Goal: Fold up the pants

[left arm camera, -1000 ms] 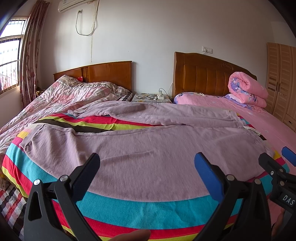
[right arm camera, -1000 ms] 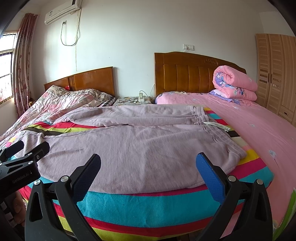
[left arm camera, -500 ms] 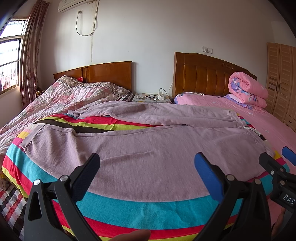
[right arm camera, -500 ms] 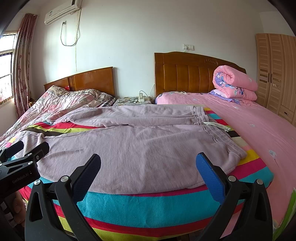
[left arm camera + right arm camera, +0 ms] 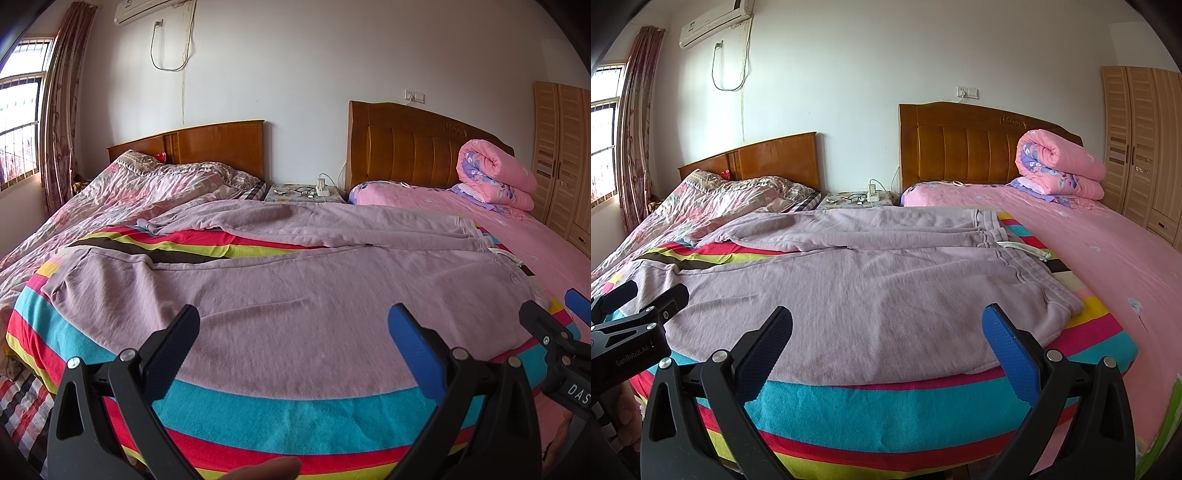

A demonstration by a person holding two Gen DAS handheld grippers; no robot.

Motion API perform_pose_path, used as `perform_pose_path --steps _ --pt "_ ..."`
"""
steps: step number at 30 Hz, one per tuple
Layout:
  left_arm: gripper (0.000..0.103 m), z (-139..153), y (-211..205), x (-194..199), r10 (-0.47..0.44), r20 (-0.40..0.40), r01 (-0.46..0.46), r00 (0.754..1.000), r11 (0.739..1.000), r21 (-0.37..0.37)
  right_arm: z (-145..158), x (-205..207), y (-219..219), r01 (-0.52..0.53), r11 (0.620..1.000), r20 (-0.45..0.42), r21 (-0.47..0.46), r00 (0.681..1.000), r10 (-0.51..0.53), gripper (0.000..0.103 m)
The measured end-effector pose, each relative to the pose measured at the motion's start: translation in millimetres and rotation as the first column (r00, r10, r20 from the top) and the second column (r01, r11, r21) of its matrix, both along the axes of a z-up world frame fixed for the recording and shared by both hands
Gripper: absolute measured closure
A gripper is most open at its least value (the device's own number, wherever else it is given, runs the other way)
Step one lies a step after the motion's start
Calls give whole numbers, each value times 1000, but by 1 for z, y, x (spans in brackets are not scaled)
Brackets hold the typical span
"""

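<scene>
Mauve pants (image 5: pixel 288 288) lie spread flat on a striped blanket (image 5: pixel 303 410), one leg near me, the other behind it, waistband to the right (image 5: pixel 1027 258). My left gripper (image 5: pixel 291 343) is open and empty, held just off the near edge of the bed over the near leg. My right gripper (image 5: pixel 886 343) is open and empty, near the same edge, closer to the waistband. Each gripper shows at the edge of the other's view, the right one (image 5: pixel 557 332) and the left one (image 5: pixel 631 317).
The striped blanket covers the foot of a pink bed (image 5: pixel 1108 251) with a rolled pink quilt (image 5: pixel 1060 170). A second bed with a floral cover (image 5: pixel 122 199) stands to the left, a nightstand (image 5: pixel 303 192) between them. A wardrobe (image 5: pixel 1141 147) stands at the right.
</scene>
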State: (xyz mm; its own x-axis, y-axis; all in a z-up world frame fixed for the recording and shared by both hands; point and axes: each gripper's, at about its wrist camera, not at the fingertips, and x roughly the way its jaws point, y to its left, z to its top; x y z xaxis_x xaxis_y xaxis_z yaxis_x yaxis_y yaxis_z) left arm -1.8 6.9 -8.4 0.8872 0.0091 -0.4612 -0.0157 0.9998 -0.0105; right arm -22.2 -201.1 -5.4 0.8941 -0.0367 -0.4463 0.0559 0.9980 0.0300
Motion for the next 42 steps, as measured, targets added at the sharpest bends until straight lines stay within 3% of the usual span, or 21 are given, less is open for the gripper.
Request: perform_pose_path --steps 12,16,18,21,23,25,27,30,33,36,38,39,42 --pt "1 0 -2 5 -4 -23 4 1000 1000 14 -2 3 -2 4 1000 -18 5 1000 -4 4" --pt "1 4 -5 16 -57 -31 58 998 998 29 3 11 -6 -23 1000 -14 6 1000 23 4" --pt "1 14 -9 25 -97 -4 98 995 993 68 11 21 -11 -56 998 4 0 998 56 4" --pt "1 34 -17 50 -108 40 98 993 974 204 28 50 -26 -100 995 27 12 995 99 4" --pt "1 50 -13 79 -95 39 84 995 971 224 38 83 -38 -140 990 21 21 990 139 4" --pt "1 62 -2 115 -70 3 68 998 982 178 46 128 -48 -186 983 -25 4 982 186 4" --pt "1 63 13 160 -81 -116 92 990 992 89 47 179 -53 -262 965 -83 -25 962 260 4" --pt "1 48 32 225 -185 -321 160 929 982 -102 38 263 -59 -376 926 -182 3 911 371 4" --pt "1 31 54 265 -170 -362 77 917 964 -255 19 343 -61 -445 895 -263 2 864 430 4" --pt "1 9 74 300 -161 -408 -17 899 916 -400 -3 419 -57 -490 871 -340 34 814 471 4" --pt "1 -6 83 322 -162 -454 -68 876 891 -449 -16 459 -51 -514 856 -358 57 790 498 7" --pt "1 -11 86 331 -166 -472 -81 866 884 -460 -23 479 -49 -524 848 -370 78 775 512 15" --pt "1 -22 87 352 -219 -497 -59 839 873 -484 -41 521 -43 -554 826 -412 104 732 543 27"
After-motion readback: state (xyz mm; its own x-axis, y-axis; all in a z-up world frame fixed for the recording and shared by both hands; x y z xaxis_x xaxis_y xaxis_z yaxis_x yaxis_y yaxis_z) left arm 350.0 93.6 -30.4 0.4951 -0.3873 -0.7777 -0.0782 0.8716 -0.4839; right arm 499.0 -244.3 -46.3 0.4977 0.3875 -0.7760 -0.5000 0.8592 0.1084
